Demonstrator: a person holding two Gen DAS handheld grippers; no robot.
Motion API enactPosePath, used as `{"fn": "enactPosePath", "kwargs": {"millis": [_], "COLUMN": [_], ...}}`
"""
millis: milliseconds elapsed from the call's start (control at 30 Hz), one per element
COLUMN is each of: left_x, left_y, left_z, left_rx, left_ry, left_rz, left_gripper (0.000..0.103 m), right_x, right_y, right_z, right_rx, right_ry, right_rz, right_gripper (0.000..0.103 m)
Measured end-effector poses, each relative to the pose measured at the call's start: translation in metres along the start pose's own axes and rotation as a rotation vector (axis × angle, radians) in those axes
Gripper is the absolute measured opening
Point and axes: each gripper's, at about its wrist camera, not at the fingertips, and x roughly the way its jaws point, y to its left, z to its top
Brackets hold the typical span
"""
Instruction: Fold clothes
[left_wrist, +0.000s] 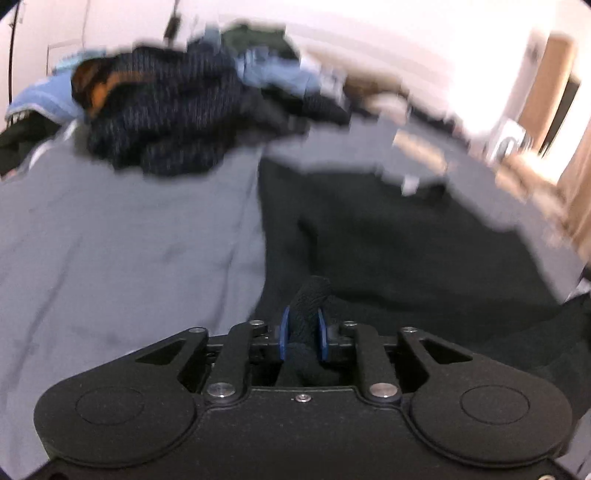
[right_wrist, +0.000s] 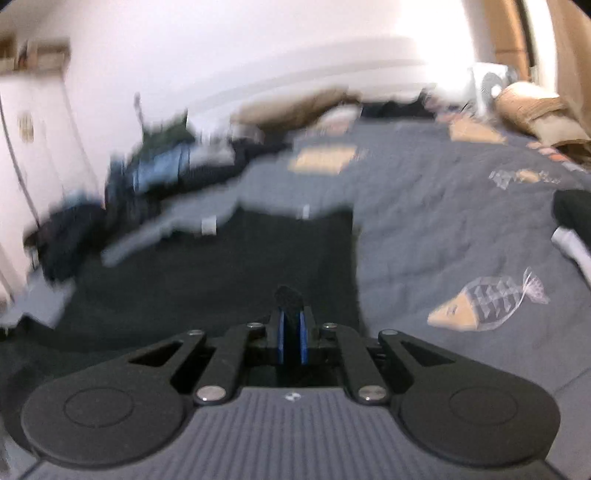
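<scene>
Left wrist view: left claw (left_wrist: 302, 338) pinched nearly shut, a bunch of dark knit cloth squeezed between its blue pads (left_wrist: 283, 332). Same cloth part of the black garment (left_wrist: 388, 240), spread out ahead on the bed (left_wrist: 110, 240). Farther back, a messy pile (left_wrist: 177, 122) of clothes, dark blue, light blue and orange bits all mixed up. Still waiting to be folded, by the look of it.

Right wrist view: right claw (right_wrist: 290, 338) also squeezed close, a small tuft of black cloth poking up between the blue pads (right_wrist: 303, 341). Black garment (right_wrist: 221, 277) lying mostly flat in front, on the grey bed cover (right_wrist: 443, 221) with a fish picture (right_wrist: 487, 301) sewn on. Far edge straight on the right side, with some grey cloth (right_wrist: 173, 225) lying over the far left part. Hard to tell what that grey piece is, too blurry. Pile (right_wrist: 155, 173) also there at the far left, smeared by blur. Off at the right edge, something dark and white, maybe more clothes, cannot say.

So, both claws gripping the near edge of one black garment, one on each side. Looks like the start of a fold, or the middle of one: near edge lifted, ready to go over toward the far edge. Not clear how many folds made on it so far. Lots left: finish this one, then the whole pile behind.
</scene>
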Motion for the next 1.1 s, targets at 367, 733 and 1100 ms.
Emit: {"fn": "enactPosePath", "kwargs": {"millis": [367,733,1100], "left_x": [-0.028,0.005,0.000], "left_y": [0.016,-0.008,-0.011], "left_z": [0.006,-0.015,-0.010], "left_rx": [-0.016,0.098,0.078], "left_ry": [-0.030,0.054,0.009], "left_rz": [-0.076,-0.025,-0.006], "left_gripper": [0.068,0.063,0.013], "right_x": [-0.008,0.007,0.006], "right_y": [-0.006,0.009,0.022], "right_z": [0.000,-0.013,-0.016], "right_rx": [0.019,-0.059,-0.087], "right_ry": [0.106,0.161,0.089], "right_rz": [0.046,0.003,-0.040], "right_gripper": [0.028,0.046,0.020]}}
